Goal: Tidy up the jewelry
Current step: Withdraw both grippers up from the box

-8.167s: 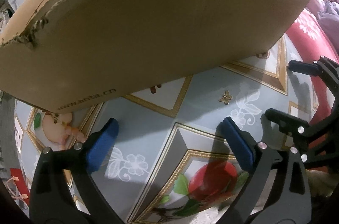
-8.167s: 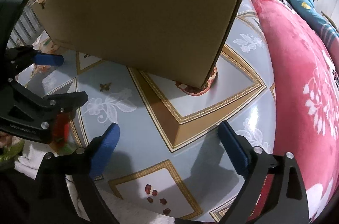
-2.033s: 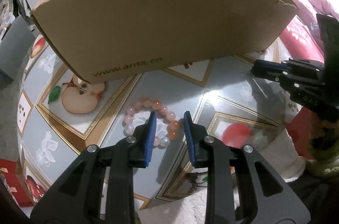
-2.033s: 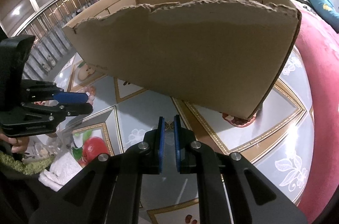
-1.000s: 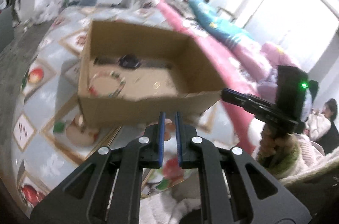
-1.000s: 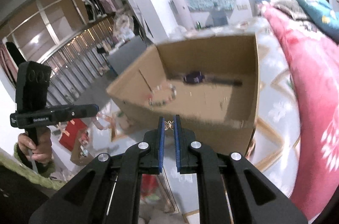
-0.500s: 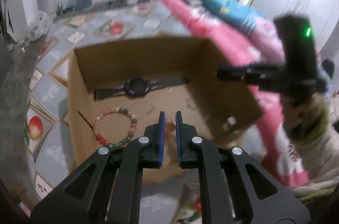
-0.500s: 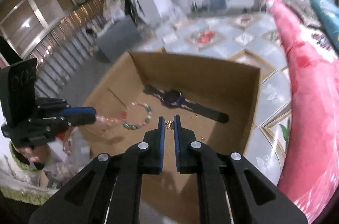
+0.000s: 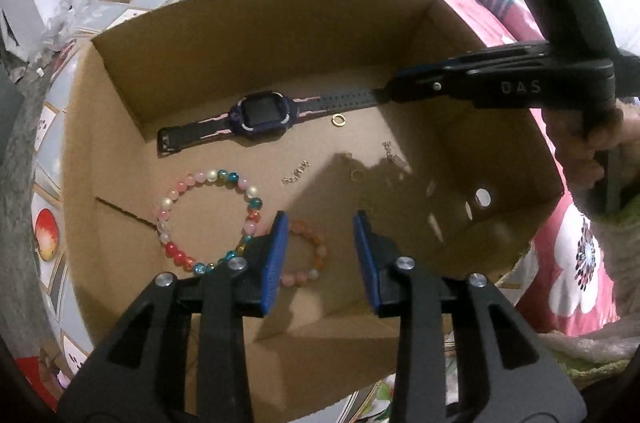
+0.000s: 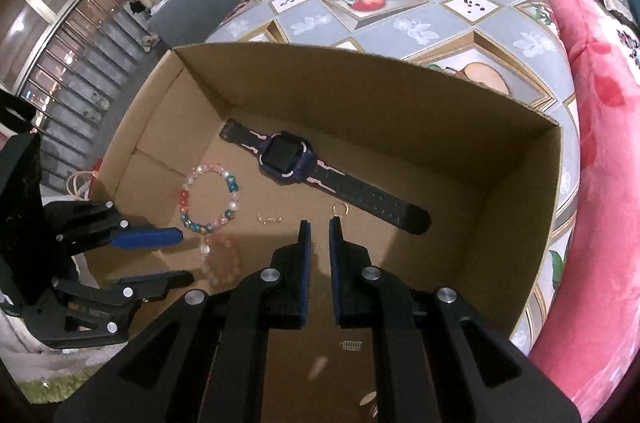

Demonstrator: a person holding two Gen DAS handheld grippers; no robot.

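Both claws now hang inside the cardboard box (image 9: 120, 111): left claw (image 9: 320, 255) parted, empty; right claw (image 10: 318, 263) nearly closed.

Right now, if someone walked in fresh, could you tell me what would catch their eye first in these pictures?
Probably the open cardboard box filling both views, with a dark smartwatch lying flat near its far wall. Next, the multicoloured bead bracelet on the box floor, and a peach bead bracelet lying under the left gripper, whose jaws have just been opening and stand apart. The right gripper points down into the box too.
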